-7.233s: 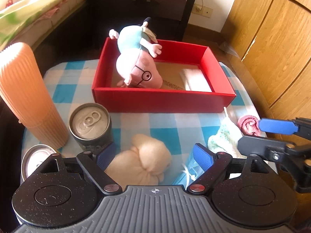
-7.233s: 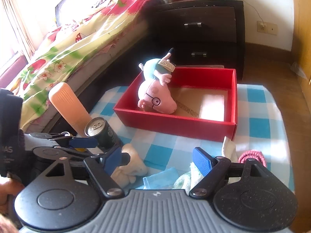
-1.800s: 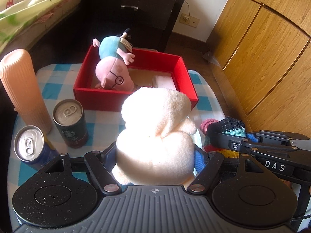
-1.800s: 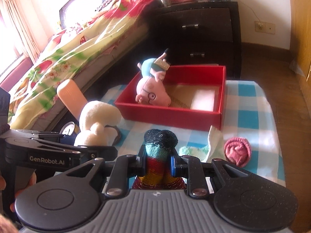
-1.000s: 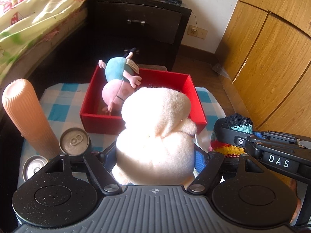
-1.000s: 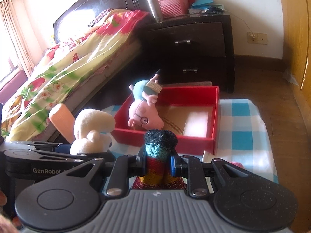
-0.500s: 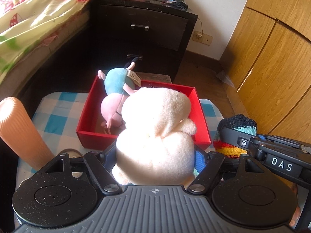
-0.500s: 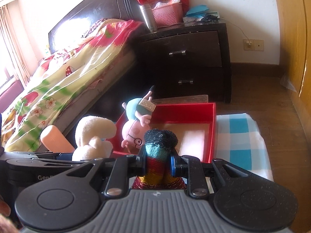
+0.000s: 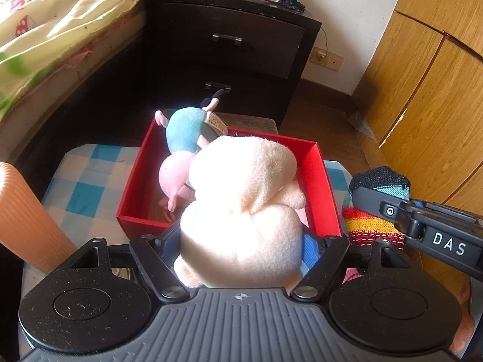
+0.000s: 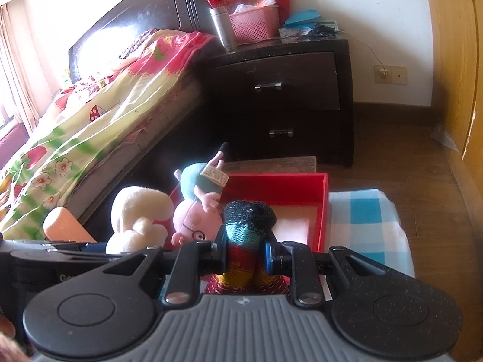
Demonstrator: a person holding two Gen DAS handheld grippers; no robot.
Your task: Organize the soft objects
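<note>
Carrying two soft things toward the red box (image 9: pixel 327 193), both claws are loaded: the left claw (image 9: pixel 238 241) is clenched on a cream plush toy (image 9: pixel 241 205), the right claw (image 10: pixel 246 255) on a striped knitted sock (image 10: pixel 246 226). Both hang near the box's front wall (a pink pig plush (image 10: pixel 196 211) lies inside at its left). Next, I judge, each load must go over the bare floor of the box before release.

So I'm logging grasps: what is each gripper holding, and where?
Left gripper clamps the cream plush around its lower bulge; right gripper pinches the striped knit sock roll at mid-height.
</note>
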